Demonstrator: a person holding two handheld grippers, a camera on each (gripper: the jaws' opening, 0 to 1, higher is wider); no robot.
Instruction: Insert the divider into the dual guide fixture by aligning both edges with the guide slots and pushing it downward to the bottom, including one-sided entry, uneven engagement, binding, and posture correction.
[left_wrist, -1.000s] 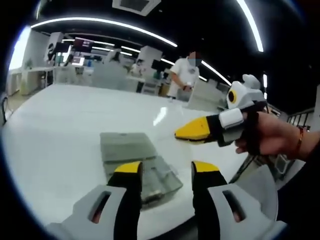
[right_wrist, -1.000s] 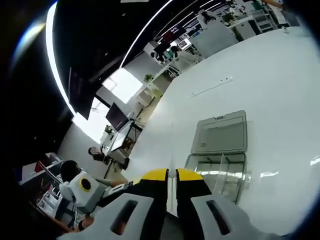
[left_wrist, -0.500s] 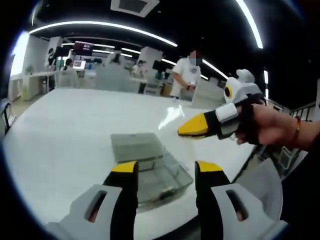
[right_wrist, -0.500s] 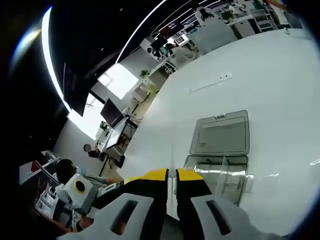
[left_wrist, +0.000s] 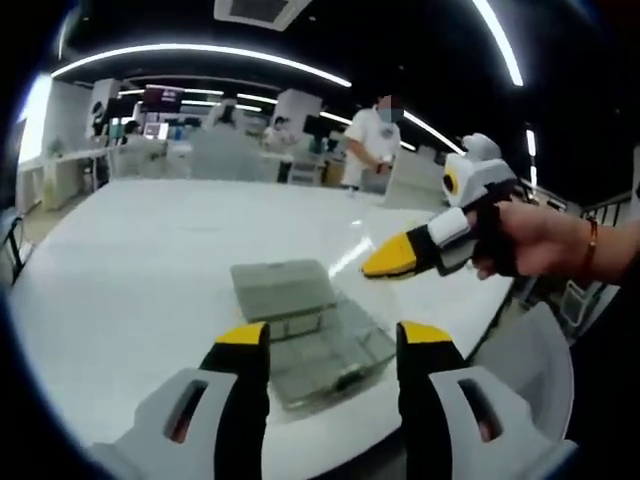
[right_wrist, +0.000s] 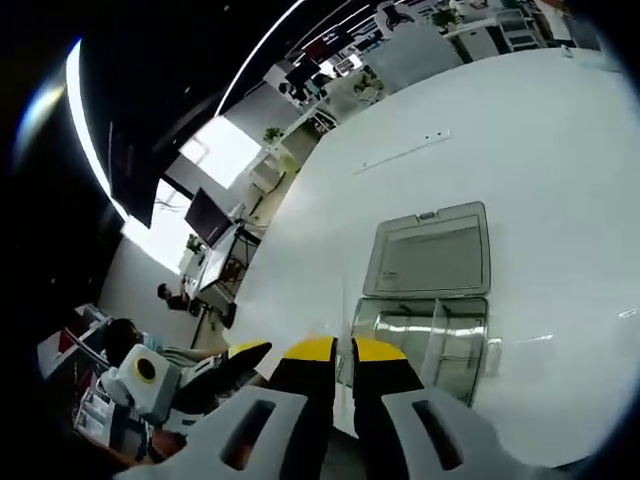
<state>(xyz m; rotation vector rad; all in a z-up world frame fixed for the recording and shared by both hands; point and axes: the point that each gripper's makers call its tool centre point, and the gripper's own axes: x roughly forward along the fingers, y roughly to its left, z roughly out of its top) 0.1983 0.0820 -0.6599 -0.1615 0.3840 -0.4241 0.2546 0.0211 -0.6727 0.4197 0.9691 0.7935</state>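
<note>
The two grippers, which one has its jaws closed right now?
The right gripper: its yellow-tipped jaws sit nearly together, and in the left gripper view its tips come to one point. The left gripper has a wide gap, with the clear box showing between.

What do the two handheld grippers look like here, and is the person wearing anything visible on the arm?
The left gripper has black jaws with yellow tips on pale grey slotted bodies. The right gripper matches: yellow tip, black jaw, white band, with a black strap across the hand. An orange bracelet circles the wrist.
</note>
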